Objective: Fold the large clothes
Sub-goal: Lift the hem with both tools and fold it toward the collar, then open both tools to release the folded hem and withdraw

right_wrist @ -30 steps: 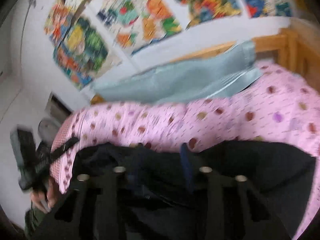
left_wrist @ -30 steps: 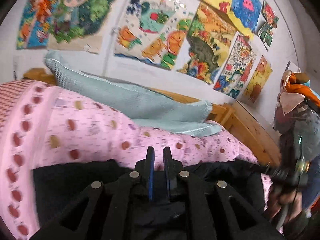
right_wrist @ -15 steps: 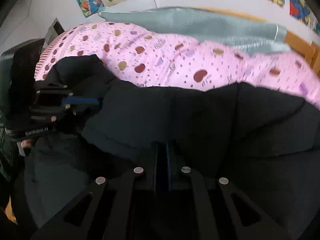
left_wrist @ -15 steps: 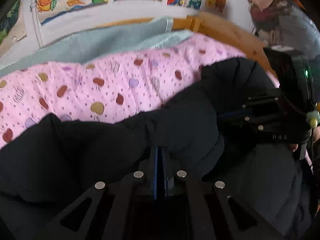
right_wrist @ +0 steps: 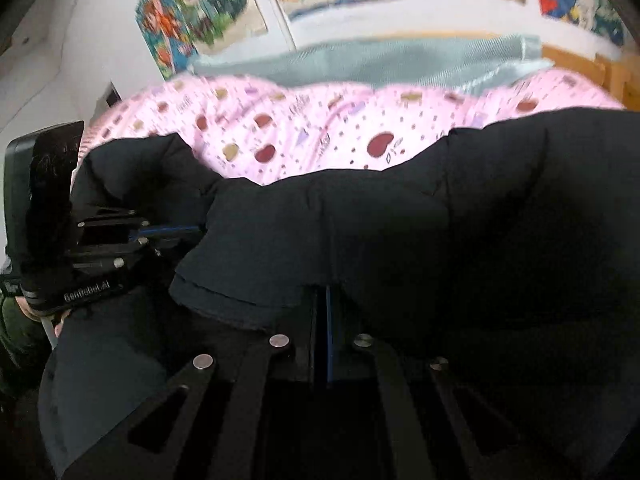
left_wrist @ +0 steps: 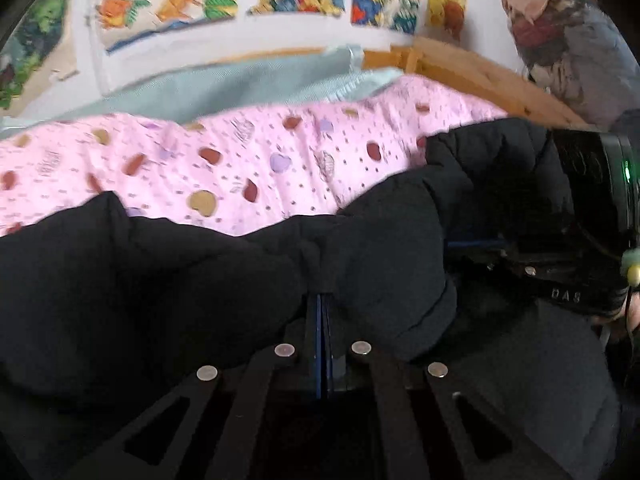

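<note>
- The white lettering on the strap of the left gripper [right_wrist: 192, 229], seen from the right wrist, is too blurred to read for certain; in the left wrist view the right gripper [left_wrist: 472, 245] carries pale letters that look like "DAS".
- The left gripper, in its own view, has its blue-edged fingers [left_wrist: 323, 320] pressed together, pinching a thick fold of the black jacket [left_wrist: 192, 280].
- The right gripper likewise has its fingers [right_wrist: 326, 320] closed tight on the jacket's padded edge.
- The black jacket lies bunched across the near side of the pink spotted bedcover [left_wrist: 240, 160], hiding both sets of fingertips.
- A pale green blanket [right_wrist: 380, 60] lies along the far side of the bed, against the wooden bed frame [left_wrist: 480, 76].
- Bright paintings [right_wrist: 192, 12] hang on the white wall behind.
- A pile of clothing [left_wrist: 560, 32] stands at the right past the frame.
</note>
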A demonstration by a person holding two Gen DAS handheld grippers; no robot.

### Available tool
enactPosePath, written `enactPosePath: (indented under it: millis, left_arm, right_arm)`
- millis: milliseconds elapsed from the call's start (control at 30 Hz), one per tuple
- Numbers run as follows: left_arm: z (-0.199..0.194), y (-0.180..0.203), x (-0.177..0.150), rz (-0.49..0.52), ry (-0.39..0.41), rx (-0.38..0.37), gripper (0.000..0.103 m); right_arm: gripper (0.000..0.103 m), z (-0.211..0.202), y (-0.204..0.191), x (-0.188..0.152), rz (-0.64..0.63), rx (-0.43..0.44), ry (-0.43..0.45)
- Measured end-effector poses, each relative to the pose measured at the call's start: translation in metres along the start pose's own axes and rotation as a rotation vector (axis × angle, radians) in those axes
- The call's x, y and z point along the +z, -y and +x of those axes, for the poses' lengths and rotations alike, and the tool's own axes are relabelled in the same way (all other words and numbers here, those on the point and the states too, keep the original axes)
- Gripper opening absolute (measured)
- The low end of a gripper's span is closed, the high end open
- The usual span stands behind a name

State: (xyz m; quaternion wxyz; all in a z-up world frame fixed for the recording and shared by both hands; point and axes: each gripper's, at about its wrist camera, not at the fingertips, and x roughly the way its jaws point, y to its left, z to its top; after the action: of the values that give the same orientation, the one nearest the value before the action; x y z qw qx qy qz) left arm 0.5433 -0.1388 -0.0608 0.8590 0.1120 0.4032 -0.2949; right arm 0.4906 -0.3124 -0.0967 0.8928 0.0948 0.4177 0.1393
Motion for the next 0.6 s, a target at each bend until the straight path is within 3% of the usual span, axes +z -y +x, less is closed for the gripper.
enactPosePath:
  millis: [200, 333, 433, 500, 567, 600]
  left_arm:
    - [-0.046, -0.002, 0.001, -0.126, 0.045, 0.076, 0.008]
    - [-0.076, -0.007, -0.006, -0.231, 0.093, 0.068, 0.014]
    - [-0.096, -0.001, -0.012, -0.243, 0.12, 0.091, 0.031]
    - [-0.108, 0.002, -0.018, -0.262, 0.144, 0.095, 0.064]
    - [-0.123, 0.005, -0.023, -0.292, 0.189, 0.117, 0.079]
    - [-0.13, 0.007, -0.025, -0.295, 0.206, 0.128, 0.08]
  right_arm:
    - [0.01, -0.054, -0.012, 0.01, 0.028, -0.097, 0.071]
    - [0.027, -0.08, -0.007, 0.009, 0.053, -0.137, 0.06]
    - [0.037, -0.099, -0.01, 0.005, 0.033, -0.181, 0.075]
    - [0.047, -0.117, -0.011, 0.0, 0.023, -0.209, 0.097]
    - [0.076, -0.132, -0.012, -0.002, 0.038, -0.247, 0.116]
    - [0.082, -0.14, -0.012, -0.002, 0.058, -0.275, 0.119]
